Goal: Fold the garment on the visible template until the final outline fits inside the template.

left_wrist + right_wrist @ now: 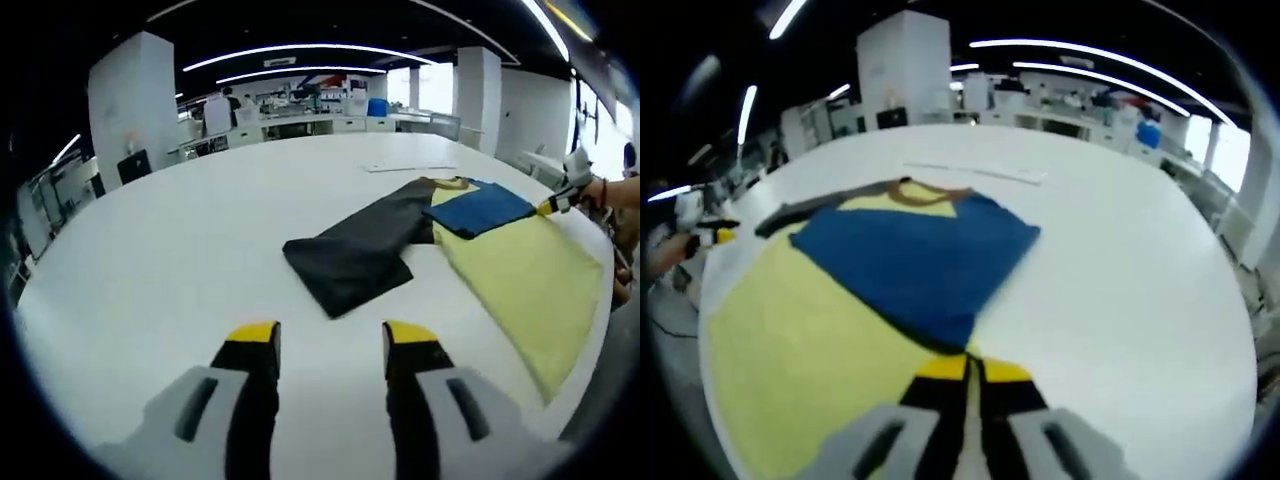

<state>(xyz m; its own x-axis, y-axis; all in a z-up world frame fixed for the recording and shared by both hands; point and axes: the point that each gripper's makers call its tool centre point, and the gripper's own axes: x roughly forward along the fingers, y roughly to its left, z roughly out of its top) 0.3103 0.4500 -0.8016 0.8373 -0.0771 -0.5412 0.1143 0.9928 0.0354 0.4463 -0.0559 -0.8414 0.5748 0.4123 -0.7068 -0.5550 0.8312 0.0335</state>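
Observation:
A garment lies on the white table, with a yellow body, a black sleeve stretched out to the left and a blue sleeve folded across the chest. My left gripper hovers open over bare table, short of the black cuff. In the right gripper view the blue sleeve covers the yellow body. My right gripper is shut on the sleeve's near tip. From the left gripper view, the right gripper is at the blue sleeve's far-right end, held by a hand.
A thin pale strip lies on the table beyond the collar. The table's rounded edge runs close along the yellow hem. Desks, pillars and people stand far behind. The left gripper shows past the black sleeve.

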